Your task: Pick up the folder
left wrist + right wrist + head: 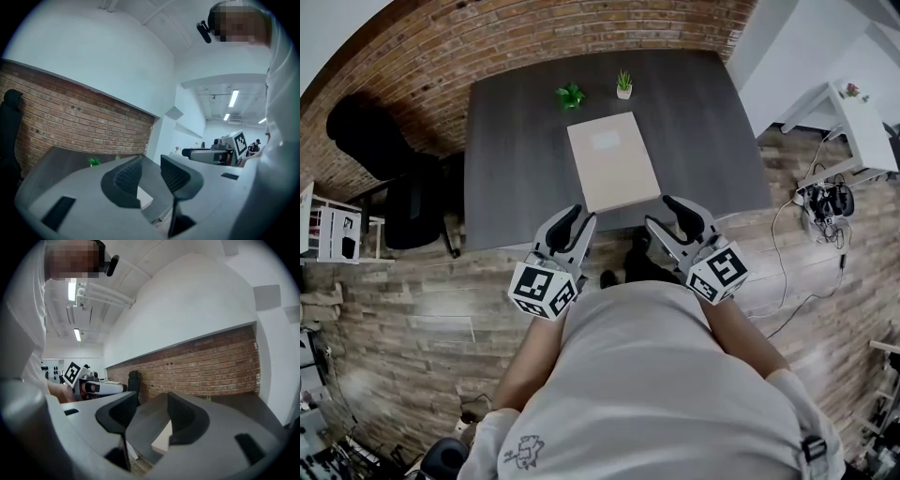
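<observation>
Pale beige folder (pixel 612 161) just ahead of both grippers, with a whiter label patch toward its far end. Dark charcoal table (pixel 516 169) beneath it, faintly grained. Light grey on the left gripper (pixel 578 221) and right gripper (pixel 666 217). Black ribbed pads inside the jaws, black-and-white square markers on the rear cubes. Beyond the folder, far from the jaws: bright green leafy plant (pixel 571 94), then a second green plant (pixel 623 82) in a white pot. Red-brown brick wall (pixel 534 37) with pale mortar lines behind the table. Mottled brown and grey plank floor (pixel 412 300) below the grippers. Black chair (pixel 384 159) out on the left gripper's side. Off-white shirt (pixel 666 375) behind the cubes.
</observation>
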Demonstrator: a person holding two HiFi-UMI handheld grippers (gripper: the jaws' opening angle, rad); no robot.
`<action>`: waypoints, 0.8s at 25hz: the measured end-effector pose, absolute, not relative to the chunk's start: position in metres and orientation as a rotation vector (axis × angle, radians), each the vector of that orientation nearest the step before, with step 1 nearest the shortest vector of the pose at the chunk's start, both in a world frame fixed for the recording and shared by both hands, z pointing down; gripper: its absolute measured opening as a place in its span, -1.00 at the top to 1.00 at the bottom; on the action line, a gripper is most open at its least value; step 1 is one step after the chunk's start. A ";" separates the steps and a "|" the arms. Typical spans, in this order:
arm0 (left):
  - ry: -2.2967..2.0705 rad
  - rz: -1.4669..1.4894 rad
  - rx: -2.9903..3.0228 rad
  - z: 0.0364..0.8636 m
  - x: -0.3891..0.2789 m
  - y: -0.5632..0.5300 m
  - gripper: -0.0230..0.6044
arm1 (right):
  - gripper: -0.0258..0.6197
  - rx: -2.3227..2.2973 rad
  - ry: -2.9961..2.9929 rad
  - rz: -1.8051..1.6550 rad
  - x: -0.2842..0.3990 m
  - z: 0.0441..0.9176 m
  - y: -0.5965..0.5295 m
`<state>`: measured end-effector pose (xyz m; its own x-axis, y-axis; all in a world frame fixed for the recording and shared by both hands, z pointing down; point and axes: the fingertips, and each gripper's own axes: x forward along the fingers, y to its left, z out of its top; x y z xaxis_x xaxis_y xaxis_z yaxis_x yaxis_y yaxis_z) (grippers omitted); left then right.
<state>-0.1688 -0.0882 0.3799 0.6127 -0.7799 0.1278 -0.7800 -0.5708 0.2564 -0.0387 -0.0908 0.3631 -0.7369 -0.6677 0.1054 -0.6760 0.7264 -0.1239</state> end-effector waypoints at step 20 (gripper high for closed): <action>-1.142 0.166 2.295 0.475 -0.175 -0.182 0.26 | 0.23 0.903 -2.703 0.482 -0.030 0.471 -0.215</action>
<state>-0.1748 -0.1820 0.4750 0.6284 -0.6961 0.3472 -0.7661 -0.4763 0.4316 -0.0303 -0.2148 0.4709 -0.7763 -0.5337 0.3354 -0.6168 0.7530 -0.2292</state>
